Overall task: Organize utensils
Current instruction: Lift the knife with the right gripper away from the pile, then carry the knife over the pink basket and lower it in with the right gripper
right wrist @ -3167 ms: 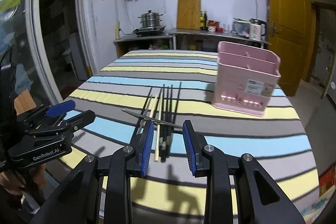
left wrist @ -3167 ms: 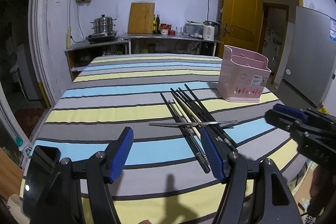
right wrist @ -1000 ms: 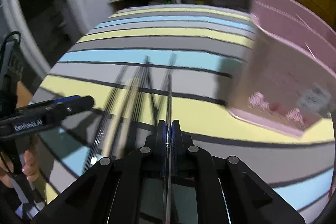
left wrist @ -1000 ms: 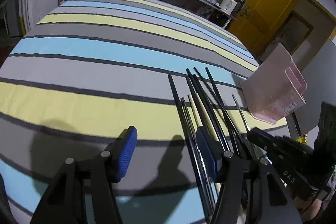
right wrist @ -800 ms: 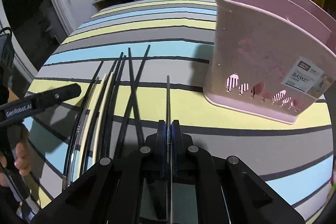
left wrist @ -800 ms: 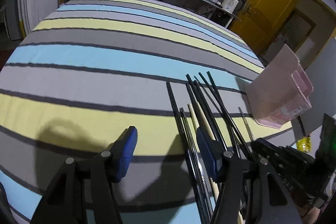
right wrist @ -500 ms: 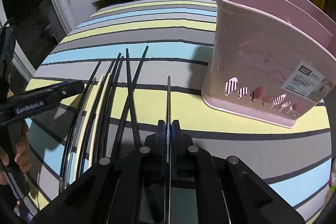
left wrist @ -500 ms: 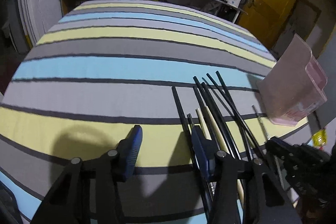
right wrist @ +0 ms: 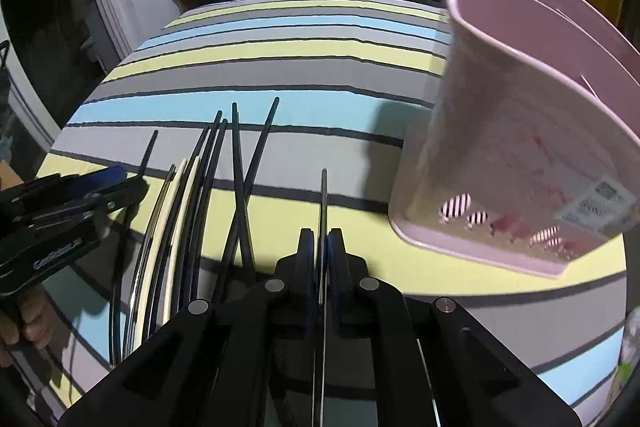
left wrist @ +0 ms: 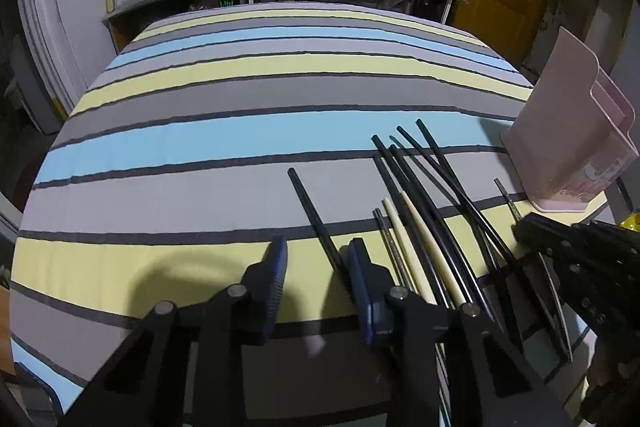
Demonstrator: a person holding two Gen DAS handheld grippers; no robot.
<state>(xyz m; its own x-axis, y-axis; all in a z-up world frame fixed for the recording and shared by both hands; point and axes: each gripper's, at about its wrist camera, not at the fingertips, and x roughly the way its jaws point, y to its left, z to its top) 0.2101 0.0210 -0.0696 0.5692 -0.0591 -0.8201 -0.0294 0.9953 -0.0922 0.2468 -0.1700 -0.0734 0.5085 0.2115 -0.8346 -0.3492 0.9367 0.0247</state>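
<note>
Your right tool (right wrist: pixel 321 241) clamps a thin metal chopstick (right wrist: pixel 323 199), jaws easing apart, beside the smooth pink plastic basket (right wrist: pixel 516 131). Your left tool (left wrist: pixel 316 263) is closing around one slim black chopstick (left wrist: pixel 314 215); contact looks likely but unclear. Others lie fanned on the striped desk (left wrist: pixel 240 99).

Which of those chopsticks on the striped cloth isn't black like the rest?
The cream chopstick, pale and wooden-looking, lying in the middle of the bundle. The chopsticks on both sides of it are black, and a thin metal chopstick is held in the right tool.
</note>
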